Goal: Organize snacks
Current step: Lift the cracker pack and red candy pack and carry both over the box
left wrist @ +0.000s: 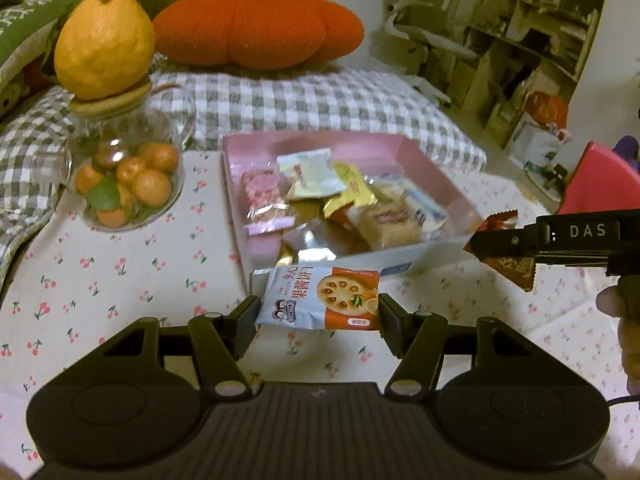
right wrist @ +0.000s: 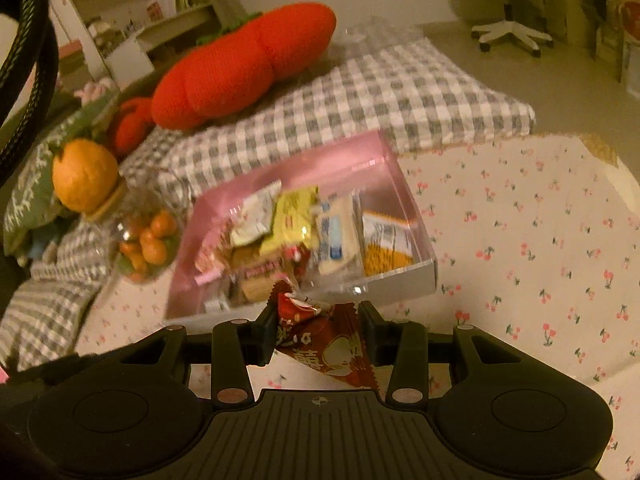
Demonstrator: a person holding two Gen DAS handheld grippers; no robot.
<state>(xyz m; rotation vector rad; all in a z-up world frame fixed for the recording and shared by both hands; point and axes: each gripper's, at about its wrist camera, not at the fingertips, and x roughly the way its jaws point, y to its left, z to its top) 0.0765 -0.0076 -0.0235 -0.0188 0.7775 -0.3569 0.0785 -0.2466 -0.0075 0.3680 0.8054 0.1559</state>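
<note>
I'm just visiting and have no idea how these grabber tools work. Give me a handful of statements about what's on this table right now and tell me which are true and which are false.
1. The left gripper has a blue-and-orange biscuit packet between its fingers. True.
2. The right gripper is empty. False: it grips a dark red snack packet.
3. The pink box already holds several wrapped snacks. True.
4. The glass jar is full of wrapped candies. False: it holds small orange fruits, and a big yellow citrus sits on its lid.
5. The tablecloth is plain white. False: it has a small cherry print.
</note>
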